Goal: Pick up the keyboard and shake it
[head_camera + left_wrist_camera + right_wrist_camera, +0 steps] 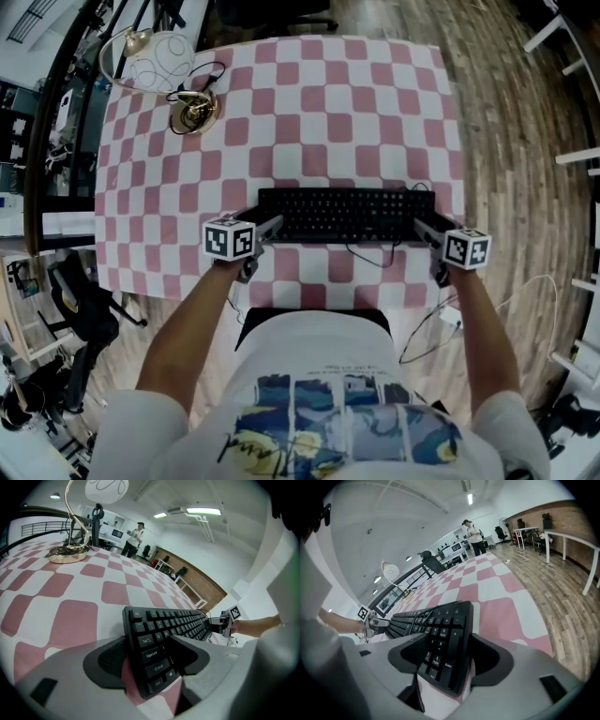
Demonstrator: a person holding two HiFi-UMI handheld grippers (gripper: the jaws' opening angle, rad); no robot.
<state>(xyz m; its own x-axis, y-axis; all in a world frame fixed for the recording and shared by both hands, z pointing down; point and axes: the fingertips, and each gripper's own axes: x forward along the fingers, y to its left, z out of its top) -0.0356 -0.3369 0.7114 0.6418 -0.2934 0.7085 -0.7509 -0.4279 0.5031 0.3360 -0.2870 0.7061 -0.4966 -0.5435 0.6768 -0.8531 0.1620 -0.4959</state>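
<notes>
Reach step, grasp not yet made. Keyboard (347, 214) lies flat on checked cloth (328, 103), near side of table, straight ahead of me. Left gripper (270, 228) at its left end: jaws wide apart, Ctrl corner between pads, no squeeze. Right gripper (424, 228) at right end: jaws apart round numpad corner, pads close, not clamped by my reading. Next: close both ends together, lift level, then shake. Cable (367, 255) off near edge may tug.

Head view high up, looking steeply down on the checkered table (328, 112), left gripper view close behind the left gripper (150, 660), facing along the keyboard (176, 623), right gripper view close behind the right gripper (449, 656), facing the other way, both sharing the keyboard.
</notes>
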